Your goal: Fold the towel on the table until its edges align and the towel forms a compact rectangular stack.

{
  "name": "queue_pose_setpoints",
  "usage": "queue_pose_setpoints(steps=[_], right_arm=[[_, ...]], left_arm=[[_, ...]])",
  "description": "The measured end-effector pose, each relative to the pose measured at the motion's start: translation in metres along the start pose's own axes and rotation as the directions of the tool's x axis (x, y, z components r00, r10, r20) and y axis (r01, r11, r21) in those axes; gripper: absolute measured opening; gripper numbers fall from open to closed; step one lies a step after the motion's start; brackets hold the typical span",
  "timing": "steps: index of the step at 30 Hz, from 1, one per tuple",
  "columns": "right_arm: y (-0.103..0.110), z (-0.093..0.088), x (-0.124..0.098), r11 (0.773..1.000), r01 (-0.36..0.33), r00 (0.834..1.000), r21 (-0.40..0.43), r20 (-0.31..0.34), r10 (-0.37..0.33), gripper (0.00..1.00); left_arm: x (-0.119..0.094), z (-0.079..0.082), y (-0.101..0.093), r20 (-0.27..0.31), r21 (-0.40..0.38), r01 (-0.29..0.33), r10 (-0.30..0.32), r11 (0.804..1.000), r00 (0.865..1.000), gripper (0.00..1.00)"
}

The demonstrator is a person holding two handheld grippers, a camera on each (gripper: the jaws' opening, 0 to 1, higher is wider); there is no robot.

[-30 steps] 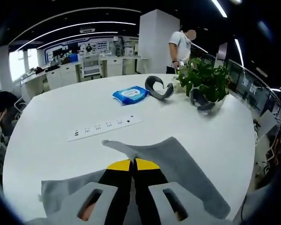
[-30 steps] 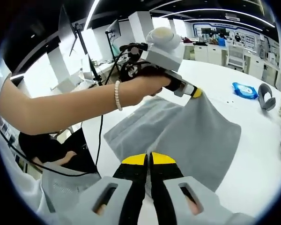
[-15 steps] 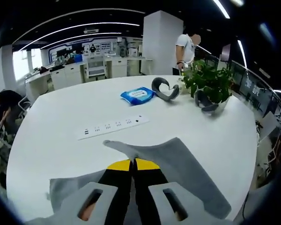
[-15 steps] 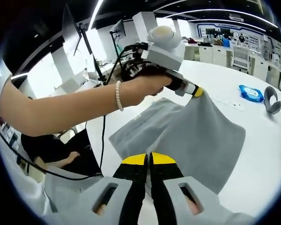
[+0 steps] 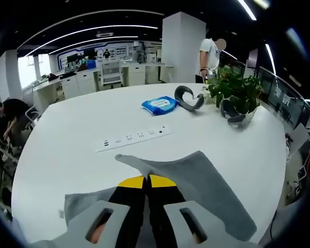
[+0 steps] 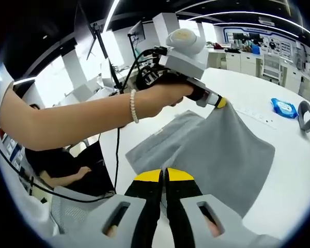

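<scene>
Both grippers are clamped on the grey towel (image 6: 217, 150): the left gripper (image 6: 220, 103) lifts one corner ahead, the right gripper (image 6: 163, 175) pinches the near edge. Uneven lifting could likely skew the fold across the white table (image 5: 67, 144).

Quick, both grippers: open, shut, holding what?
Left gripper: shut on the grey towel.
Right gripper: shut on the same towel.
</scene>
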State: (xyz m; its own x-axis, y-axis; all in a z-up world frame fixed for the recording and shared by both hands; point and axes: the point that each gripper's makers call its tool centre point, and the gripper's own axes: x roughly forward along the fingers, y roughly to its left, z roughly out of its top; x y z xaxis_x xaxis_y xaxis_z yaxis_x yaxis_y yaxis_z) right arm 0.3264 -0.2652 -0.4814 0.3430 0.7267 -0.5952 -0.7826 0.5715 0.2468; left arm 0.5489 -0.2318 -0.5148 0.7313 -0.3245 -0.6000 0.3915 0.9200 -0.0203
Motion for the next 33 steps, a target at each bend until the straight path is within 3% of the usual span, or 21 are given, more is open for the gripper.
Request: queue_pose_setpoints(steps=[33], right_arm=[[0.044,0.025,0.04,0.992,-0.103,0.995,-0.068,0.0,0.103,0.0]], left_arm=[[-0.031,-0.012,0.055,0.004,0.0,-0.078,0.078,0.997,0.997,0.01]])
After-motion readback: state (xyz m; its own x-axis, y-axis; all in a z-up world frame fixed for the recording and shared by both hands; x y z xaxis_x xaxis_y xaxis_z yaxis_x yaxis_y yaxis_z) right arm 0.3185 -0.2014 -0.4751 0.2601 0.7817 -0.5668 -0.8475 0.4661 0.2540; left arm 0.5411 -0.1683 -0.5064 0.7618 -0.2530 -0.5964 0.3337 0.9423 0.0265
